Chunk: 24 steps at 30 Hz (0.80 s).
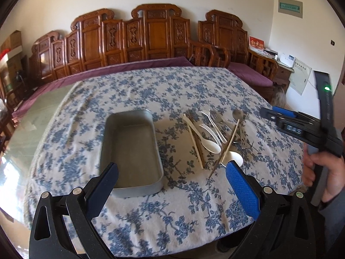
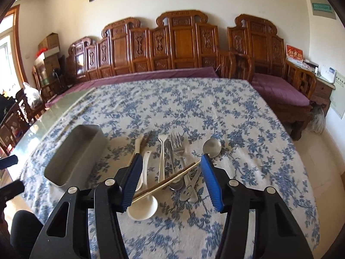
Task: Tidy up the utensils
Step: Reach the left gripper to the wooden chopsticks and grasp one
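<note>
Metal tray (image 1: pixel 131 151) interior visible only left wrist.

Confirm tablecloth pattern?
Blue floral print on white tablecloth; clearest in the right wrist view.

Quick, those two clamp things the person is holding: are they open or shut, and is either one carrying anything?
Left gripper: open, fingers wide apart, holding nothing, above the metal tray.
Right gripper: open, holding nothing, above the utensils.

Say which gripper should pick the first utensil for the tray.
Right. The right gripper, open, hangs directly over the utensil pile, near the chopsticks. The left gripper, open, sits nearer the empty metal tray.
</note>
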Each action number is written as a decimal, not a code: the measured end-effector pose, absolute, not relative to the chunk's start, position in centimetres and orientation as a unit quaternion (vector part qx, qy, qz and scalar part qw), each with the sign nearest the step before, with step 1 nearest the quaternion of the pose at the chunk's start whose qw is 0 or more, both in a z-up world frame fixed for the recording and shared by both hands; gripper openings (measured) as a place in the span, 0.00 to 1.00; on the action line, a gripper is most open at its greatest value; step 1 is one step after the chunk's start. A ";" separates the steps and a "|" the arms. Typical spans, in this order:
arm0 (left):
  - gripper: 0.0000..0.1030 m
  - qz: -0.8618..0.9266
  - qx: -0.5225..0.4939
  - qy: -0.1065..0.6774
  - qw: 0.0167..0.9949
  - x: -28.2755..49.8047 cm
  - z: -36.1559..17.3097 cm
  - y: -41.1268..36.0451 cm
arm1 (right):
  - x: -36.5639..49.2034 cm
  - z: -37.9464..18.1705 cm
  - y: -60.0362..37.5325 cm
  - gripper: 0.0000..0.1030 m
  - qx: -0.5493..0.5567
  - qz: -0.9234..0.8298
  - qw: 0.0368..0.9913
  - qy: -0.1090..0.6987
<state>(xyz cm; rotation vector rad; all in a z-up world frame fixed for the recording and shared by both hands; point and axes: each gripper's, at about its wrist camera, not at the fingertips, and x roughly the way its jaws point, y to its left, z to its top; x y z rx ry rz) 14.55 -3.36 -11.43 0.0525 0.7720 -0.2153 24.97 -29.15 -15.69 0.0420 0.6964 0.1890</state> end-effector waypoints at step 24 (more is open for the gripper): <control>0.29 -0.234 0.035 0.464 0.854 21.9 -22.7 -10.8 | 27.7 -21.9 -30.3 0.56 0.027 0.090 0.913 0.398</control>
